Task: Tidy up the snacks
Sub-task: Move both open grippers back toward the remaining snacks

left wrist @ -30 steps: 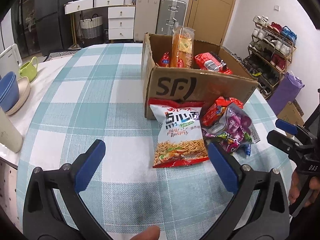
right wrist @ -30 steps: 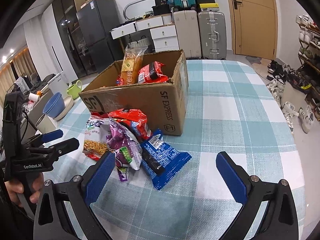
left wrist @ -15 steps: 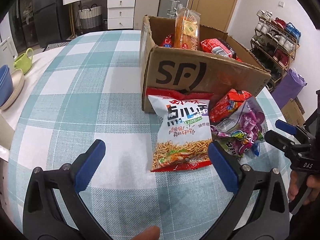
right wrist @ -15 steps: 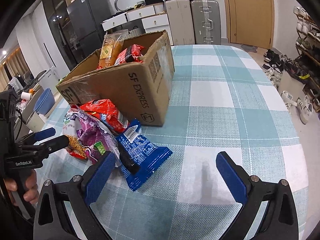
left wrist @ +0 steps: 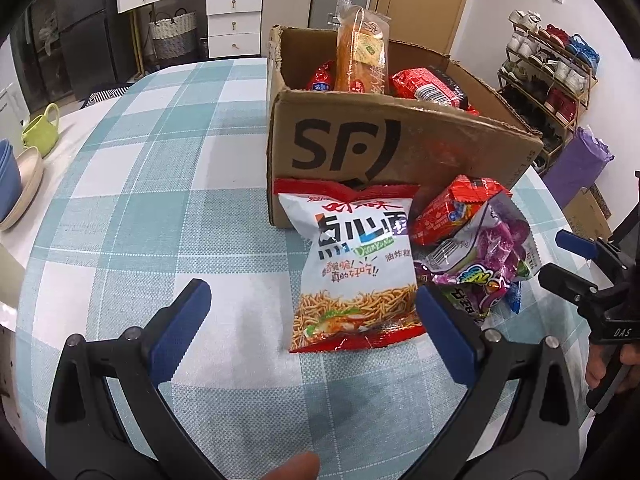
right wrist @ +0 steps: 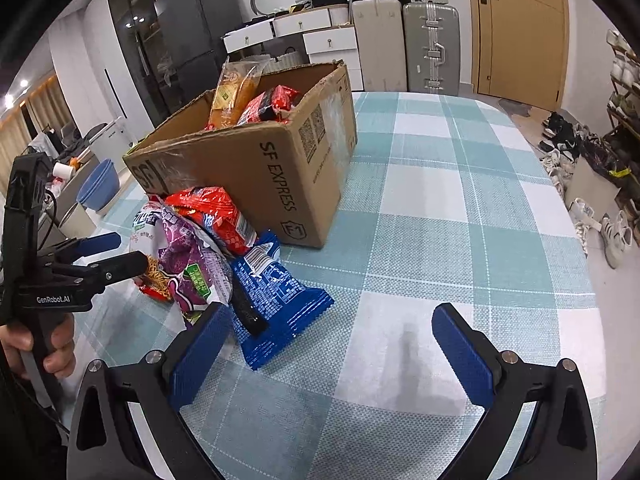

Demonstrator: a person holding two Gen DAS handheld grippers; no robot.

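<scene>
Checked tablecloth (left wrist: 140,208); blue packet (left wrist: 513,300) mostly hidden behind purple bag (left wrist: 488,256)

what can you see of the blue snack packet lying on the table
The blue foil snack packet lies flat on the checked tablecloth, beside a corner of the brown cardboard box. It is glossy and crinkled, with white print, a barcode near its top and a black stripe down one side. The purple snack bag overlaps its upper left edge. The open right gripper is apart from it.
</scene>
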